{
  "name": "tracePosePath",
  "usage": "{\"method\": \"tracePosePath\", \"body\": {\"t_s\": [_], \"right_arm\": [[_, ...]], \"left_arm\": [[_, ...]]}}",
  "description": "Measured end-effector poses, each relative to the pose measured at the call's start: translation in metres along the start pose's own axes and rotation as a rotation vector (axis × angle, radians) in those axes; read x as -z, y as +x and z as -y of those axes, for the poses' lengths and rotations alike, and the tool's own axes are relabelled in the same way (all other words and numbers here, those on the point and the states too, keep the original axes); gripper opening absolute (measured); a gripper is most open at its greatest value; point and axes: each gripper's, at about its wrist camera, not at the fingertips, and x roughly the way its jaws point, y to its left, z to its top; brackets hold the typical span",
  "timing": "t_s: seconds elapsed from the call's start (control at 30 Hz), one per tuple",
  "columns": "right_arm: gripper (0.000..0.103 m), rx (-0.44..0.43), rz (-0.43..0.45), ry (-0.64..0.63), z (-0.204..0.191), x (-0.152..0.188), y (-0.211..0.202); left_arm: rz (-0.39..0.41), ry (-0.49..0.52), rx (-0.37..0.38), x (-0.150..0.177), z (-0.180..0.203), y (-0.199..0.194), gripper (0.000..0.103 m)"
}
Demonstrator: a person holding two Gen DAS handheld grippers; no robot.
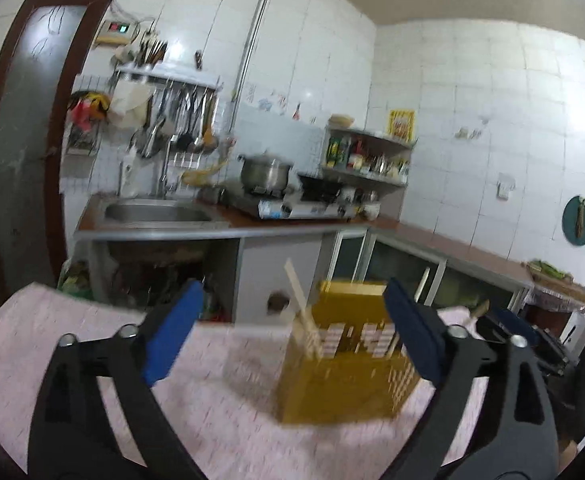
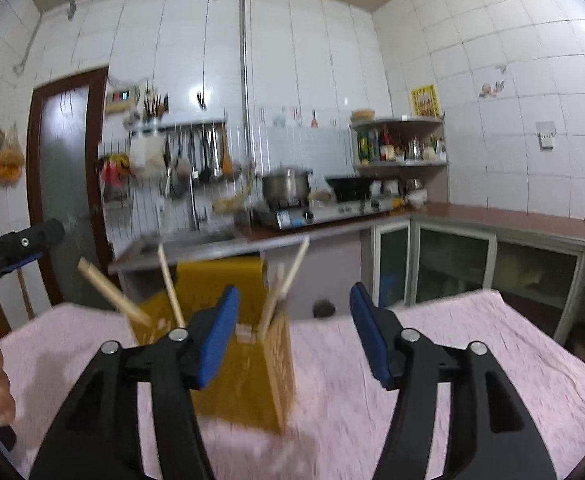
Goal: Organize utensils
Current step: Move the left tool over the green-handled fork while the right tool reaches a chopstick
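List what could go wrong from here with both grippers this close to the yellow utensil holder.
1. The yellow utensil holder is tall and narrow on a soft pink cloth; a knock from the open right gripper could tip it.
2. The wooden sticks lean outward above the rim, so a gripper could snag one and flick it out.
3. The open left gripper is also near the holder, so the two could collide.

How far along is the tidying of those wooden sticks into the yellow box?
Several chopsticks already stand in the yellow holder on the pink cloth. The left gripper and right gripper are both open and empty. No loose utensils show on the cloth, so it looks nearly finished.
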Motion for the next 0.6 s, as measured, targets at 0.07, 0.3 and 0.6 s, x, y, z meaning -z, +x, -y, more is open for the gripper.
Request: {"method": "tracePosePath", "body": {"t_s": [0.07, 0.3, 0.6], "right_arm": [[0.064, 0.011, -0.049, 0.004, 0.0, 0.012, -0.013], [0.07, 0.0, -0.169, -0.038, -0.009, 0.041, -0.042], [0.07, -0.014, -0.416, -0.048, -0.021, 0.077, -0.035]], "left_arm": [[-0.054, -0.001, -0.016, 0.013, -0.006, -0.009, 0.093], [-0.207, -0.019, -0.054, 0.052, -0.022, -0.035, 0.098], [-0.423, -0.014, -0.086, 0.092, -0.032, -0.035, 0.098]]}}
